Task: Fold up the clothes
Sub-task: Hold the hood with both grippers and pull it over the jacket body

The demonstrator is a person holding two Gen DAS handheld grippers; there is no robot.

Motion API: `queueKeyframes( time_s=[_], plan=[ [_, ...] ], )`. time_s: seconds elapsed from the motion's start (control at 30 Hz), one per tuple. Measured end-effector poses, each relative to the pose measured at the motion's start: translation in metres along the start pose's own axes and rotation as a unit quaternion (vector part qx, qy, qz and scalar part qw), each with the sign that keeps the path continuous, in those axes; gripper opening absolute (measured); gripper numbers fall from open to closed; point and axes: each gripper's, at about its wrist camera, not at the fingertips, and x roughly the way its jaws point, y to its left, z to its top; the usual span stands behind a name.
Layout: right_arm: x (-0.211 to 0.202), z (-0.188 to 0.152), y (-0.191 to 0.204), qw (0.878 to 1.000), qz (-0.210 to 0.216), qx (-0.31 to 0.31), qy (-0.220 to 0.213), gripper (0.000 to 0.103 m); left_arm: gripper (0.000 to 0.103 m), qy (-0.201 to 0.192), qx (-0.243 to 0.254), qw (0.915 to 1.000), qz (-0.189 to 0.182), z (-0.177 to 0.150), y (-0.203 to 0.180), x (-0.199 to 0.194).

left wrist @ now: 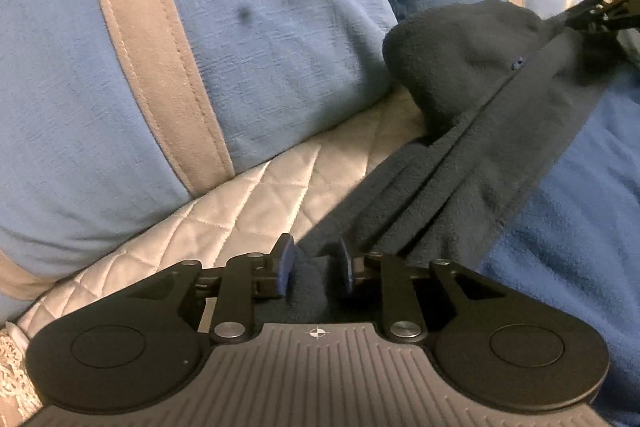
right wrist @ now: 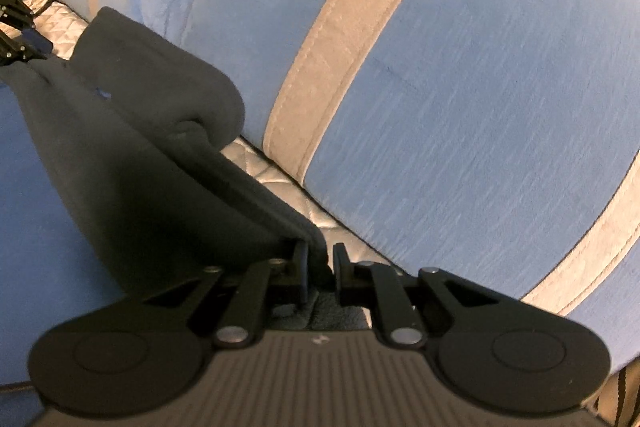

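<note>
Here a dark grey fleece garment [left wrist: 480, 115] was stretched between the two grippers above a bed. In the left wrist view, the left gripper [left wrist: 318, 267] had one end of the fleece bunched between its blue pads [left wrist: 286, 267]; the jaws stood a little apart with cloth filling the gap, and whether the pads actually pressed on it could not be told. From there the garment ran up and to the right as several long folds, ending at the right gripper [left wrist: 600, 7], which showed small in the upper right corner with fabric gathered at its tip. A rounded, pouch-like part of the fleece bulged to the left of the taut band, resting against a large blue pillow [left wrist: 260, 47] with a tan stripe [left wrist: 152, 47].

In the right wrist view, the right gripper [right wrist: 320, 269] had its jaws drawn nearly together on the other end of the garment [right wrist: 152, 155], a thin fold pinched between them. The cloth spread away toward the upper left, where the left gripper [right wrist: 20, 31] appeared at the frame's edge. The same rounded bulge lay beside the striped pillow [right wrist: 500, 87].

Beneath the garment, a white quilted bed cover [left wrist: 240, 203] showed between the pillow and the fleece, and a blue blanket [left wrist: 568, 227] lay on the other side of the stretched cloth.
</note>
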Motion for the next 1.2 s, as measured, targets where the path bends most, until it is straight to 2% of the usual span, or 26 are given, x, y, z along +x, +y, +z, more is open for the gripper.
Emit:
queueKeyframes(
  time_s=[0.17, 0.2, 0.23, 0.3, 0.37, 0.4, 0.47, 0.5, 0.53, 0.6, 0.73, 0.97, 1.2],
  plan=[
    [0.006, -0.001, -0.005, 1.000, 0.012, 0.007, 0.007, 0.013, 0.038, 0.017, 0.012, 0.9996, -0.018, 0.002, 0.004, 0.013],
    [0.007, -0.001, -0.006, 1.000, 0.015, 0.008, 0.009, 0.013, 0.046, 0.023, 0.003, 0.9994, -0.024, 0.003, 0.008, 0.017],
    [0.008, -0.002, -0.008, 1.000, 0.018, 0.010, 0.009, 0.013, 0.061, 0.029, -0.011, 0.9991, -0.028, 0.004, 0.015, 0.021],
    [0.011, -0.003, -0.009, 1.000, 0.022, 0.011, 0.011, 0.013, 0.084, 0.044, -0.039, 0.9981, -0.020, 0.005, 0.027, 0.030],
    [0.012, -0.003, -0.009, 1.000, 0.024, 0.010, 0.013, 0.013, 0.082, 0.059, -0.084, 0.9935, -0.049, 0.004, 0.040, 0.036],
    [0.015, -0.002, -0.010, 1.000, 0.025, 0.011, 0.013, 0.013, 0.075, 0.059, -0.096, 0.9918, -0.061, 0.003, 0.043, 0.037],
    [0.018, -0.001, -0.011, 0.999, 0.027, 0.012, 0.014, 0.013, 0.050, 0.046, -0.081, 0.9926, -0.078, 0.000, 0.039, 0.031],
    [0.020, -0.001, -0.014, 0.999, 0.029, 0.012, 0.013, 0.013, 0.030, 0.042, -0.071, 0.9927, -0.088, 0.000, 0.035, 0.028],
    [0.020, -0.001, -0.015, 0.999, 0.029, 0.015, 0.012, 0.013, 0.024, 0.041, -0.055, 0.9944, -0.081, 0.002, 0.029, 0.024],
    [0.019, -0.002, -0.015, 0.999, 0.029, 0.024, 0.010, 0.013, 0.020, 0.040, -0.018, 0.9975, -0.056, 0.005, 0.017, 0.019],
    [0.017, -0.003, -0.014, 0.999, 0.017, 0.031, 0.003, 0.012, 0.018, 0.028, 0.005, 0.9996, 0.005, 0.012, 0.004, 0.014],
    [0.023, 0.004, -0.011, 0.999, -0.022, 0.029, -0.015, 0.011, 0.018, 0.009, 0.056, 0.9952, 0.080, 0.023, -0.007, 0.018],
    [0.036, 0.009, -0.008, 0.997, -0.053, 0.041, -0.026, 0.010, 0.018, -0.003, 0.036, 0.9917, 0.123, 0.031, -0.002, 0.035]
  ],
)
